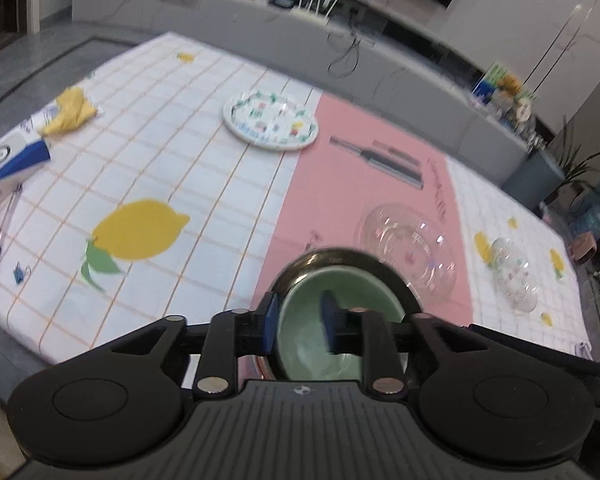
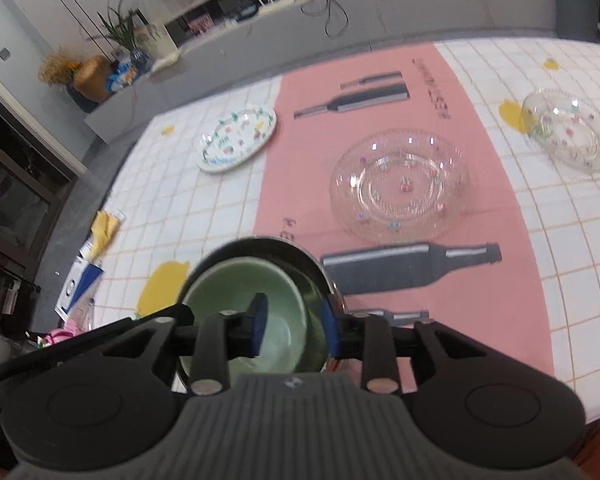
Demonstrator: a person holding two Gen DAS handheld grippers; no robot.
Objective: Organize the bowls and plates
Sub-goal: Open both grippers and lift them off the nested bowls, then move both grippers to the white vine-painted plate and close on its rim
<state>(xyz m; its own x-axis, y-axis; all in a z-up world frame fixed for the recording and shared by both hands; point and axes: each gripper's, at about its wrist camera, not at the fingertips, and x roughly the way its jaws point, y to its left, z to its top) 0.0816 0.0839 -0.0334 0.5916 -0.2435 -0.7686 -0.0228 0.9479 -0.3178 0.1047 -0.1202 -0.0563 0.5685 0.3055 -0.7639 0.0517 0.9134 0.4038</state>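
At the lower centre of both views, the pale green ceramic bowl (image 1: 340, 320) sits nested inside the dark metal bowl (image 1: 384, 270). The left gripper (image 1: 298, 322) and right gripper (image 2: 296, 322) straddle opposite rims, jaws apart, apparently letting go. Next, I'd guess, comes the clear glass plate (image 2: 400, 184).

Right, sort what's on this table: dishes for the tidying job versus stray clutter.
Job:
green bowl
metal bowl under it
large clear dish
small clear dish
patterned plate

Clutter:
yellow cloth
blue and white box
pens
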